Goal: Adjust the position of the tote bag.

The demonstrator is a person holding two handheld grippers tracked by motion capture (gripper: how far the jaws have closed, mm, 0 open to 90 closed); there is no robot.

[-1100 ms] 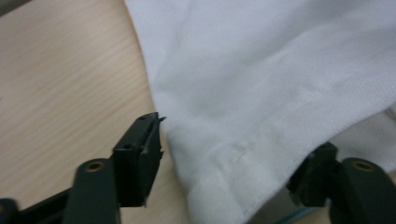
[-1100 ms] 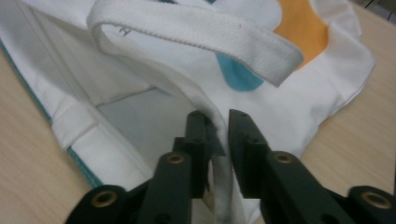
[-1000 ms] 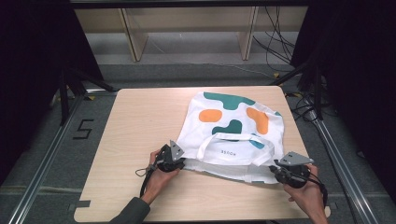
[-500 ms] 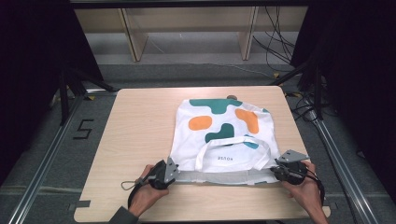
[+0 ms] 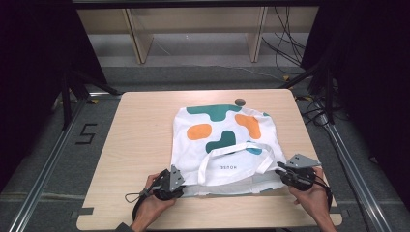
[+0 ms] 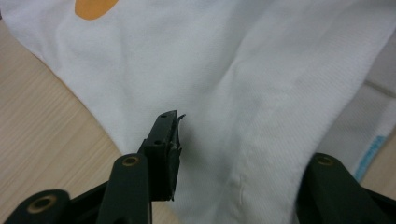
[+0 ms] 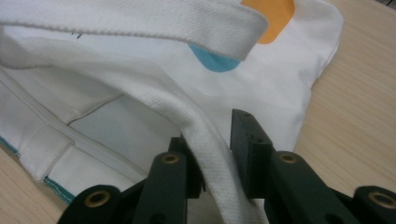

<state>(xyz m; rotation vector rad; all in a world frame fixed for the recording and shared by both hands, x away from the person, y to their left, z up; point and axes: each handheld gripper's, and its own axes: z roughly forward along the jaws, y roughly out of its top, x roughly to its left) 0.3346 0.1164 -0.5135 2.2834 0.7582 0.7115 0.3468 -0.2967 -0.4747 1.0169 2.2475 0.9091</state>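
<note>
High view: the white tote bag [image 5: 222,145], printed with green and orange blobs, lies flat on the wooden table [image 5: 140,130], its open mouth and looped handle [image 5: 237,157] turned toward my edge of the table. My two claws sit at the bag's two near corners.

My left claw [image 5: 180,186] rests at the bag's near left corner, in my left hand [image 5: 154,200]. In the left gripper view its jaws have just been opening: the left finger [image 6: 163,149] lies on the white cloth near the bag's edge, the other stands well off to the right, and the cloth lies flat between them, pinched by neither. So that claw is parted about halfway and holds nothing.

My right claw [image 5: 283,171] is at the bag's near right corner, in my right hand [image 5: 312,195]. In the right gripper view [image 7: 217,140] the second handle strap [image 7: 210,154], thick woven white webbing, runs down between its fingers. The jaws have just been closing on it; the left finger touches the strap, and a thin gap shows at the right finger, so I cannot tell whether it is fully pinched.

Beyond the bag's far right corner, a small dark round spot [image 5: 239,102] marks the table. Further from the bag, past the table's far edge, stands a wooden shelf [image 5: 193,34], and cables [image 5: 290,43] trail on the floor to the bag's far right.
</note>
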